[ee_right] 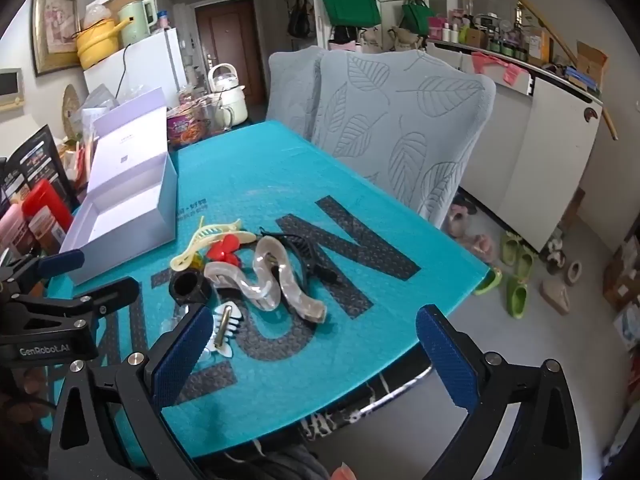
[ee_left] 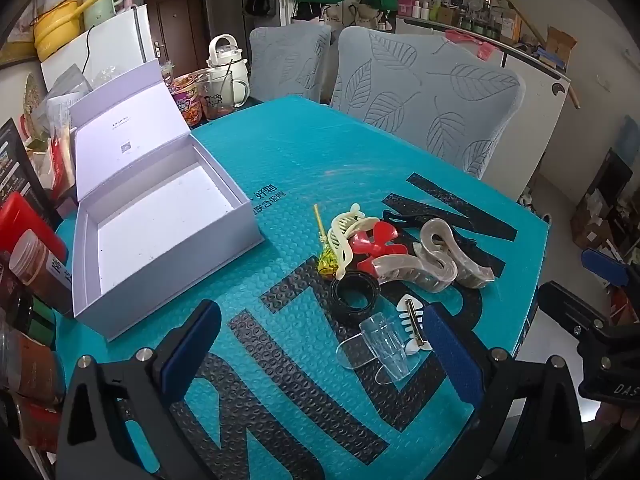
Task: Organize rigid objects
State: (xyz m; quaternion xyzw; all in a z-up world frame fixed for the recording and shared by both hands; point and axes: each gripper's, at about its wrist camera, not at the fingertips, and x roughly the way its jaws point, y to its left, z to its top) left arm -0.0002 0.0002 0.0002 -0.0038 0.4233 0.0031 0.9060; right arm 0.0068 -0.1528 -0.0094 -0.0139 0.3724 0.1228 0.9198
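Observation:
An open, empty white box (ee_left: 160, 220) stands on the teal mat at the left; it also shows in the right wrist view (ee_right: 128, 208). A pile of hair accessories lies to its right: a cream claw clip (ee_left: 344, 236), a red bow clip (ee_left: 372, 244), a beige marbled clip (ee_left: 432, 260), a black ring (ee_left: 354, 292), a clear clip (ee_left: 384, 348) and a white fishbone clip (ee_left: 412, 320). My left gripper (ee_left: 320, 340) is open, just before the clear clip. My right gripper (ee_right: 316, 344) is open near the mat's front edge, close to the fishbone clip (ee_right: 226, 326).
Two leaf-patterned chair backs (ee_left: 424, 96) stand behind the table. Jars and packets (ee_left: 28, 264) crowd the table's left edge, with noodle cups and a kettle (ee_left: 228, 64) at the back. Slippers (ee_right: 516, 268) lie on the floor to the right.

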